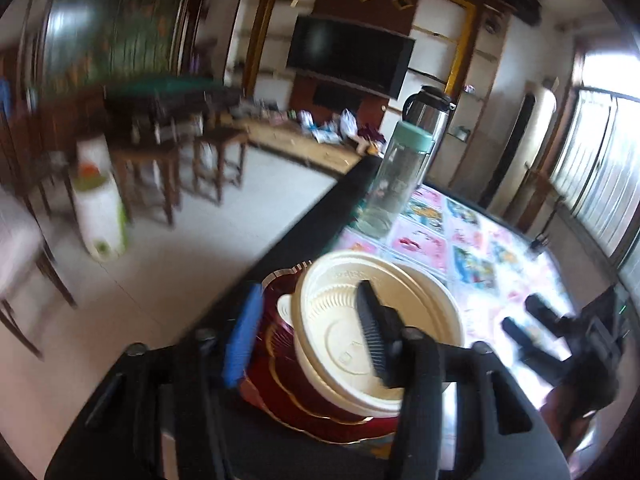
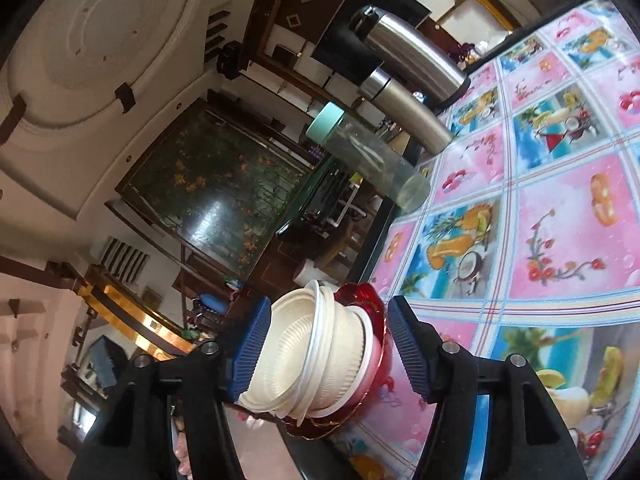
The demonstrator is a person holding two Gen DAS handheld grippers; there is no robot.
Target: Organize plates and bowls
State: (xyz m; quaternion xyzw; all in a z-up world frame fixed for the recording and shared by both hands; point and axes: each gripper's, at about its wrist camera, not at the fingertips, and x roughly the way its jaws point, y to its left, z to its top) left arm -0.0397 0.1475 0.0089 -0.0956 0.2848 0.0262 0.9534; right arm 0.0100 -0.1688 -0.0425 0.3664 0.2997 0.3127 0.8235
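A stack of cream disposable bowls [image 1: 340,280] sits on several dark red, gold-rimmed plates [image 1: 280,392] near the table's left edge. My left gripper [image 1: 308,338] is open above it. Its blue-padded finger is over the plates' outer rim and the other finger hangs over the top bowl. My right gripper [image 1: 534,322] is off to the right over the tablecloth, apart from the stack. In the right wrist view, rolled sideways, the bowls [image 2: 296,344] and red plates [image 2: 360,296] show between the wide-open fingers of the right gripper [image 2: 330,348].
A clear bottle with a mint lid [image 1: 394,176] [image 2: 368,156] and a steel thermos [image 1: 430,114] [image 2: 408,76] stand further back along the table edge. The flowered tablecloth [image 1: 480,248] [image 2: 560,220] spreads to the right. Left of the black table edge [image 1: 312,220] the floor drops away, with wooden chairs beyond.
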